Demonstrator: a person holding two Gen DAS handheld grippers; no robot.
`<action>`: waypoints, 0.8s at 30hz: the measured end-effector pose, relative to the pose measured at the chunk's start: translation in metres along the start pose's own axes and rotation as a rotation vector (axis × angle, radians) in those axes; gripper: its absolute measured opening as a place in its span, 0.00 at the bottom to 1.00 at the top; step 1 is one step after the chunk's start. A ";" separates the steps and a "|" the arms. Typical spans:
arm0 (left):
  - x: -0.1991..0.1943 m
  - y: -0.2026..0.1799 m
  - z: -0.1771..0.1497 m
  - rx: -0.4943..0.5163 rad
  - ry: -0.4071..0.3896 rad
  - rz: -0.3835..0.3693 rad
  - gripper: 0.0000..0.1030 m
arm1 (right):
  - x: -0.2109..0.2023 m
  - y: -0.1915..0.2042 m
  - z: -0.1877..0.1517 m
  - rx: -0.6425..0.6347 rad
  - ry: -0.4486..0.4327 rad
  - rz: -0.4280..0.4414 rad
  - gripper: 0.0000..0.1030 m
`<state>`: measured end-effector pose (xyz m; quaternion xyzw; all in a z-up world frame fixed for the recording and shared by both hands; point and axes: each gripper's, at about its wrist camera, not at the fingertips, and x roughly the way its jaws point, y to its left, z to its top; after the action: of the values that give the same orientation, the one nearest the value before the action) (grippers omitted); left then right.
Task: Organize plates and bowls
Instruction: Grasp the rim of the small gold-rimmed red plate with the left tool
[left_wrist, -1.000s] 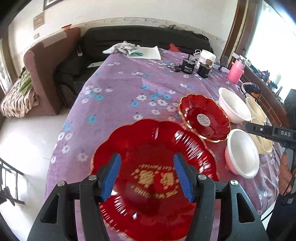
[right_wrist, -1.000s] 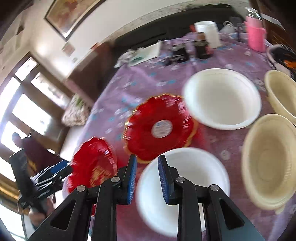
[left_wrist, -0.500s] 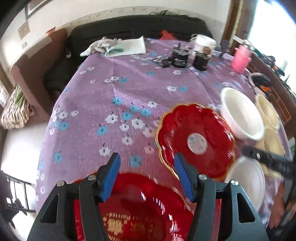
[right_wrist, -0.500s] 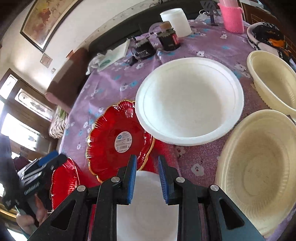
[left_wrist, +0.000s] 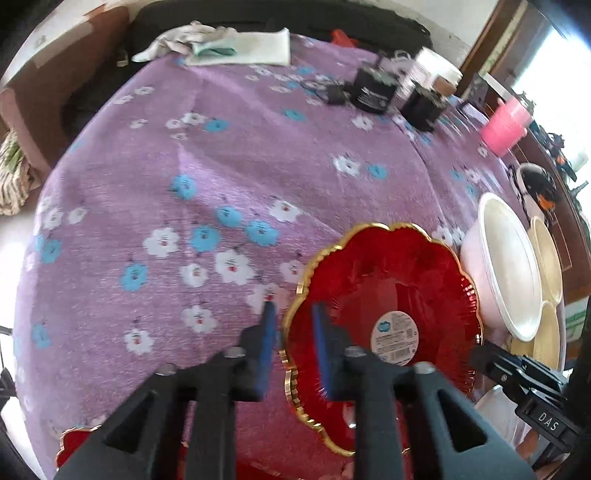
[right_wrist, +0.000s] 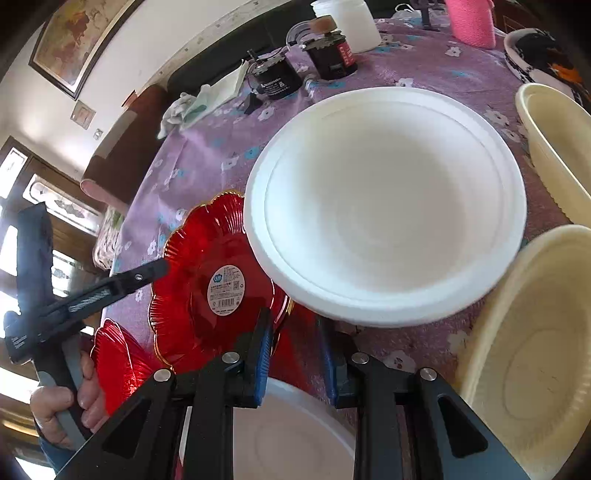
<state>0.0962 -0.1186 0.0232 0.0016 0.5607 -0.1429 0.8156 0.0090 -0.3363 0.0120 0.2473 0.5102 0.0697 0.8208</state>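
We see only a sliver of the larger red gold-lettered plate (left_wrist: 75, 441) at the left wrist view's bottom edge. The near white foam bowl (right_wrist: 291, 435) sits half hidden behind the right gripper's black frame (its rim runs off the bottom). The far black jars (left_wrist: 375, 90) are blurred.

both wrist views angled steeply down, close over the purple tablecloth (left_wrist: 229, 177), sharing the stickered red plate (left_wrist: 388, 295) (right_wrist: 207, 280)

left gripper (left_wrist: 293, 345) seemingly astride red plate (left_wrist: 384, 314) rim
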 end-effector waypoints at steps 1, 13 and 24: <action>0.001 -0.003 0.000 0.012 -0.004 0.010 0.15 | 0.001 0.001 0.001 -0.006 -0.007 0.001 0.21; -0.023 -0.006 -0.009 0.049 -0.089 0.067 0.15 | -0.009 0.007 -0.002 -0.040 -0.095 0.105 0.12; -0.049 -0.003 -0.023 0.037 -0.132 0.041 0.23 | -0.030 0.023 -0.009 -0.112 -0.189 0.144 0.12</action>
<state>0.0582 -0.1068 0.0597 0.0187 0.5026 -0.1365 0.8534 -0.0096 -0.3243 0.0444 0.2428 0.4068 0.1333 0.8705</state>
